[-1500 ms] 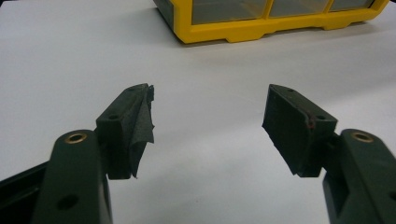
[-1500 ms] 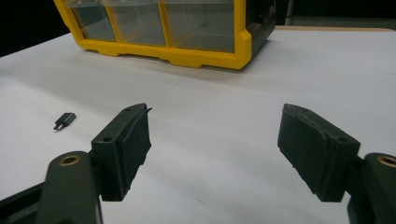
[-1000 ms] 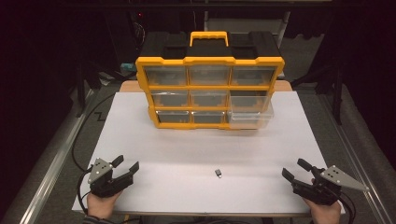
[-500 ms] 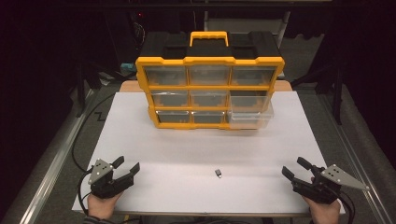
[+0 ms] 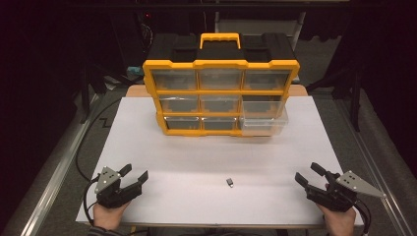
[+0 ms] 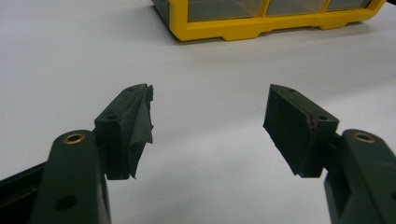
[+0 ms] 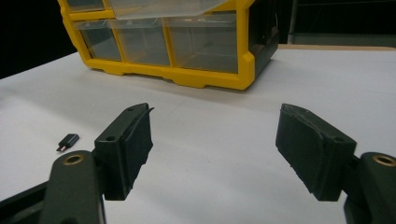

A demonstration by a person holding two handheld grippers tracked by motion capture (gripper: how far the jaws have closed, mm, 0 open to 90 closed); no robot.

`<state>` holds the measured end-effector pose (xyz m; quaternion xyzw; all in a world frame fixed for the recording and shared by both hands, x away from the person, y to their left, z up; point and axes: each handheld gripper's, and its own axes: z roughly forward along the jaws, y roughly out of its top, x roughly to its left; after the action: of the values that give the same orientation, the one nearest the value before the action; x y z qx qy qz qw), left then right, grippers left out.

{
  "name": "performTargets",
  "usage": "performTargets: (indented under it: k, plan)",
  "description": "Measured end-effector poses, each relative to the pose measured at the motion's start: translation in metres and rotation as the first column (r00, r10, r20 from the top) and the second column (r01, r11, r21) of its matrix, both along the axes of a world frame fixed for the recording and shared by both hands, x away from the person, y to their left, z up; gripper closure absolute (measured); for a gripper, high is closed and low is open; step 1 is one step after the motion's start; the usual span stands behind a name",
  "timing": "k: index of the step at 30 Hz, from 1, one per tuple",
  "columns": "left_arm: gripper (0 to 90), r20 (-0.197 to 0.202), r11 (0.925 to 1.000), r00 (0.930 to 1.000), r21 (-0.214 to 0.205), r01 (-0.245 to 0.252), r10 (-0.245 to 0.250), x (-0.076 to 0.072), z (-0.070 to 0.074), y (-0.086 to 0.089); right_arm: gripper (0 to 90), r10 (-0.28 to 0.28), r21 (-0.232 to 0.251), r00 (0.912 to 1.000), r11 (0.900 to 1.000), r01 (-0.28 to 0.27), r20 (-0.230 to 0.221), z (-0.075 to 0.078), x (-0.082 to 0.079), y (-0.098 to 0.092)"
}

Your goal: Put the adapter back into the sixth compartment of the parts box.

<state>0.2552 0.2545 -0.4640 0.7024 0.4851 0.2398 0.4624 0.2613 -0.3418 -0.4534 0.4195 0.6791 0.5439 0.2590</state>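
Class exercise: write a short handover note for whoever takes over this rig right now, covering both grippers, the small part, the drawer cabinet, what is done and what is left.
Left gripper: open, holding nothing, at the near left of the white table.
Right gripper: open, holding nothing, at the near right.
Small dark part: lying loose on the table between the grippers, nearer the right one.
Yellow drawer cabinet: upright at the back, its lower right drawer pulled out.
Done: drawer open.
Left, probably: pick up the part, drop it in that drawer, close it.

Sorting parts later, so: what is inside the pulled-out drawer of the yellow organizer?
The pulled-out drawer at the lower right of the yellow organizer looks empty through its clear walls. Its floor is partly hazy, so a tiny part could be missed.
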Motion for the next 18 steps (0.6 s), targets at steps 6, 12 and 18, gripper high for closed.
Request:
performTargets:
  k: [6,12,18]
  plan:
    - [32.9,0.002,1.0000,1.0000,-0.002,-0.001,0.001,0.001,0.000,-0.001,27.3,0.013,-0.016,0.9999,0.9998,-0.013,0.000,0.001,0.007,0.009]
    - [32.8,-0.002,0.9999,0.9999,-0.002,0.012,-0.012,0.005,0.000,-0.002,27.6,0.040,-0.032,0.9991,0.9987,-0.039,0.014,0.002,0.008,0.023]
    - [32.8,-0.002,0.9998,0.9998,-0.002,0.018,-0.018,0.007,0.000,-0.004,27.9,0.051,-0.027,0.9984,0.9984,-0.050,0.024,0.004,0.005,0.030]
